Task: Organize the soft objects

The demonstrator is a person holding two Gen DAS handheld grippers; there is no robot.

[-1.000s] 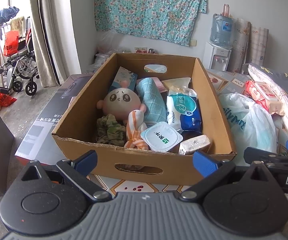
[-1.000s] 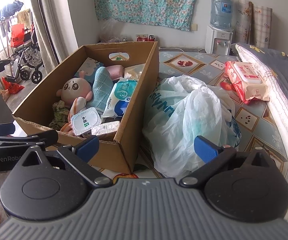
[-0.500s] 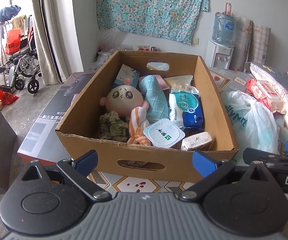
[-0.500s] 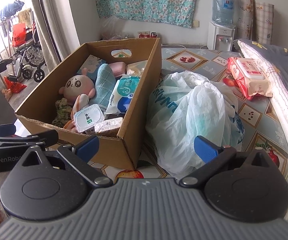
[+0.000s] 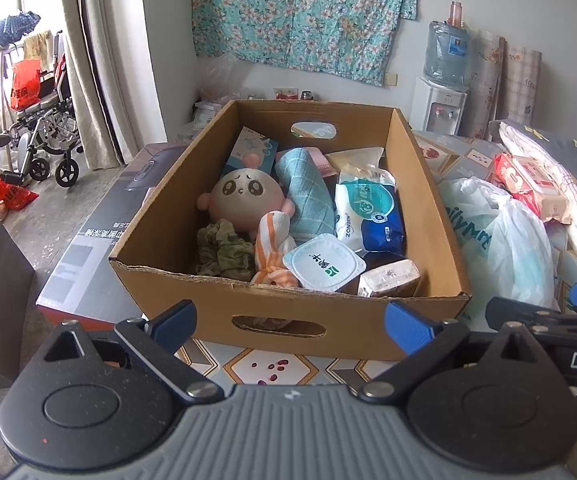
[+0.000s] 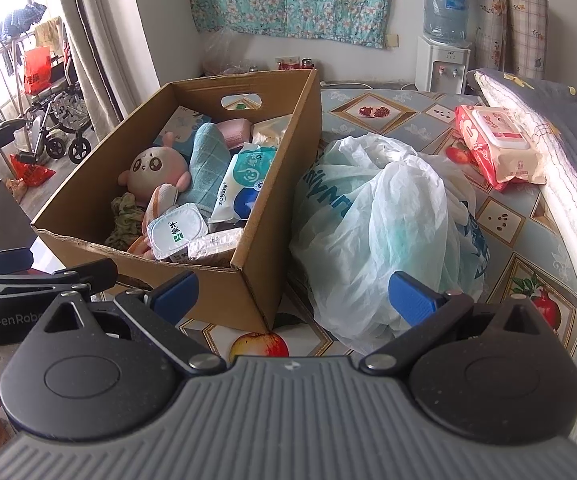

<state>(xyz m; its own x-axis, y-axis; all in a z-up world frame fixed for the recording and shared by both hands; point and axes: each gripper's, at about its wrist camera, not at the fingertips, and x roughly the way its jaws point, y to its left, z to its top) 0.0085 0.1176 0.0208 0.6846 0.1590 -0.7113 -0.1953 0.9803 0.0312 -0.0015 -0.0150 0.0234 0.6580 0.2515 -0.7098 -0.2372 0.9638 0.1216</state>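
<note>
An open cardboard box stands on a patterned mat. It holds a pink plush doll, a teal towel, a striped orange cloth, a green camouflage cloth, a wipes pack and a white lidded pack. My left gripper is open and empty in front of the box's near wall. My right gripper is open and empty, facing the box's near right corner and a stuffed white plastic bag. The doll and towel also show there.
A red wipes pack lies beyond the bag, beside folded bedding on the right. A flat grey carton lies left of the box. A wheelchair and a curtain stand far left. A water dispenser stands against the back wall.
Both views have drawn back a little from the box, so an apple print on the mat now shows in the right wrist view. Both grippers stay open and empty.
</note>
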